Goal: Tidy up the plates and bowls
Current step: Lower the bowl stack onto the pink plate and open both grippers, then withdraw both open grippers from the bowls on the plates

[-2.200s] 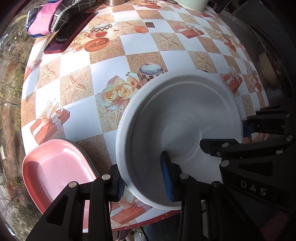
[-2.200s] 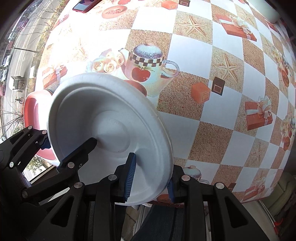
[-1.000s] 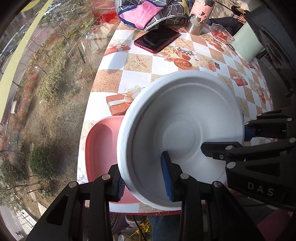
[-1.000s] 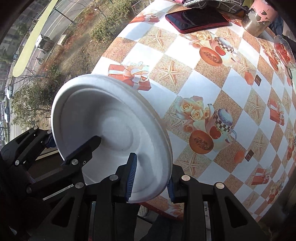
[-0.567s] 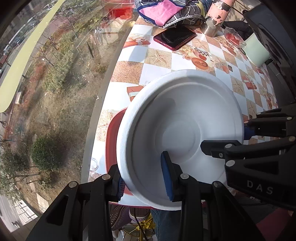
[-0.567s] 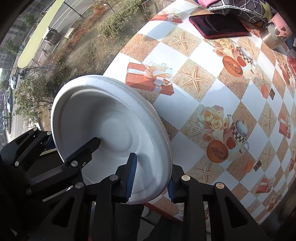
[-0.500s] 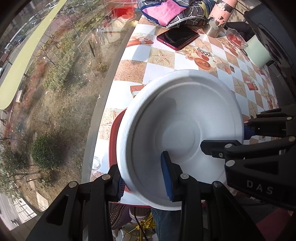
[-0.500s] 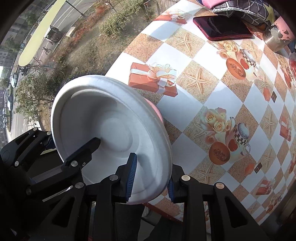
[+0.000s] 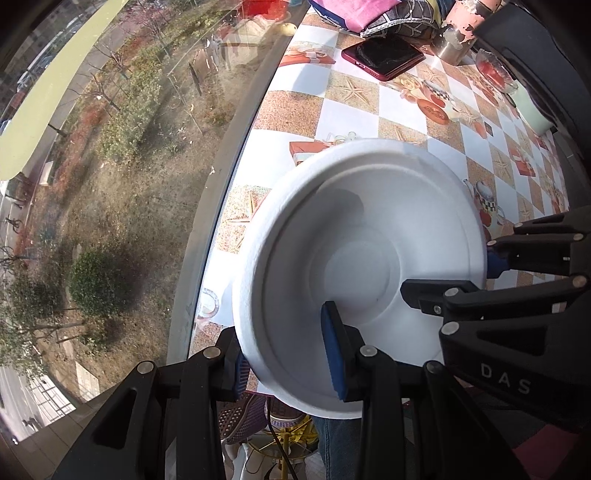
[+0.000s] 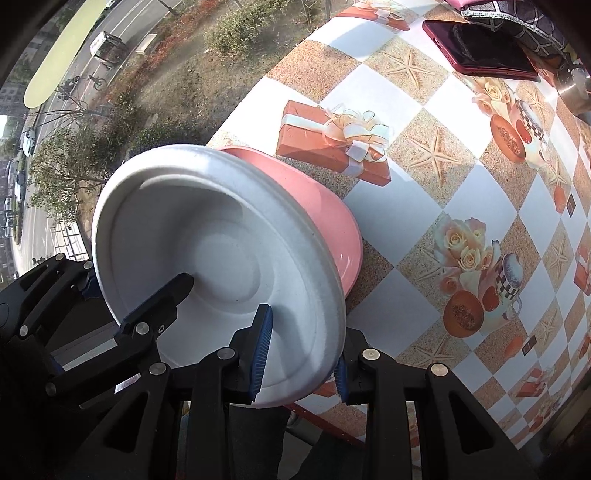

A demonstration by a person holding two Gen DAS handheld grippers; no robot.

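Note:
A white foam plate (image 9: 362, 266) is held between both grippers. My left gripper (image 9: 288, 358) is shut on its near left rim, and my right gripper (image 10: 301, 350) is shut on its near right rim. The plate (image 10: 210, 266) hangs tilted just above a pink plate (image 10: 317, 206) that lies near the table's near left corner. In the left wrist view the white plate hides the pink plate fully. The right gripper's black fingers (image 9: 535, 251) show at the plate's right rim in the left wrist view.
The table has a checked cloth (image 10: 443, 184) with starfish and gift prints. A red phone (image 9: 382, 57), a pink cup (image 9: 458, 37), a glass dish (image 9: 493, 72) and folded cloth (image 9: 369, 14) lie at the far end. A window lies to the left.
Both grippers have carried the white plate to the left, from the table's middle to over the pink plate, which the white plate now covers in the left wrist view.

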